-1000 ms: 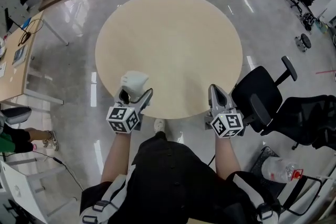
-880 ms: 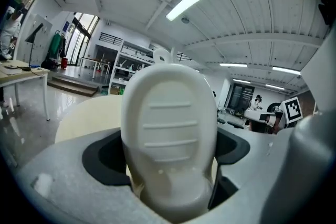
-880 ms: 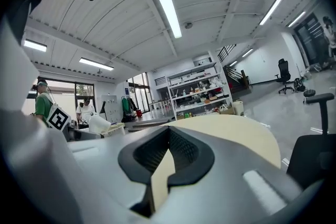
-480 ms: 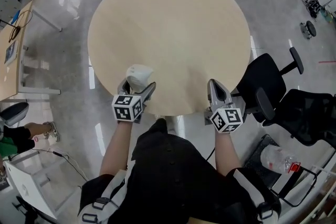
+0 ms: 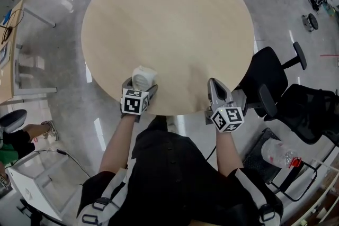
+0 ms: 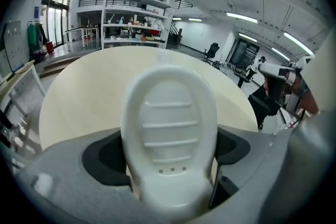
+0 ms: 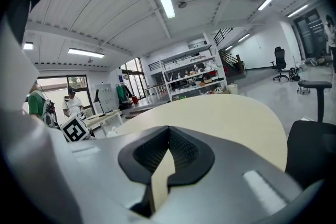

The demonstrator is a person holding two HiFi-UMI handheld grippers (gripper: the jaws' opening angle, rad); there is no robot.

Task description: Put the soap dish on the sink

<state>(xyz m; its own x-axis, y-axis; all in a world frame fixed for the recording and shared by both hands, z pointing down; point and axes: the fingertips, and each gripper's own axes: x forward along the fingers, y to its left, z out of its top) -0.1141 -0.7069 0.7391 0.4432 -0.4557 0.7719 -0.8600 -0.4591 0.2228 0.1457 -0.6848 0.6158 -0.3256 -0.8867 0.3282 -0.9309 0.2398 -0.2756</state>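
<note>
The left gripper point(image 5: 140, 88) holds the white soap dish point(image 6: 170, 134) tight between its jaws, just over the near edge of the round table point(image 5: 169, 24). The right gripper point(image 5: 216, 91) is pinched together with nothing in it, and it is by the table edge too. No sink shows in any view. I think the dish is picked up, but putting it on a sink is not done yet.

Left gripper point(image 5: 140, 87) with soap dish point(image 5: 144, 77) farther in over the table point(image 5: 164, 18) than 1 s ago
</note>
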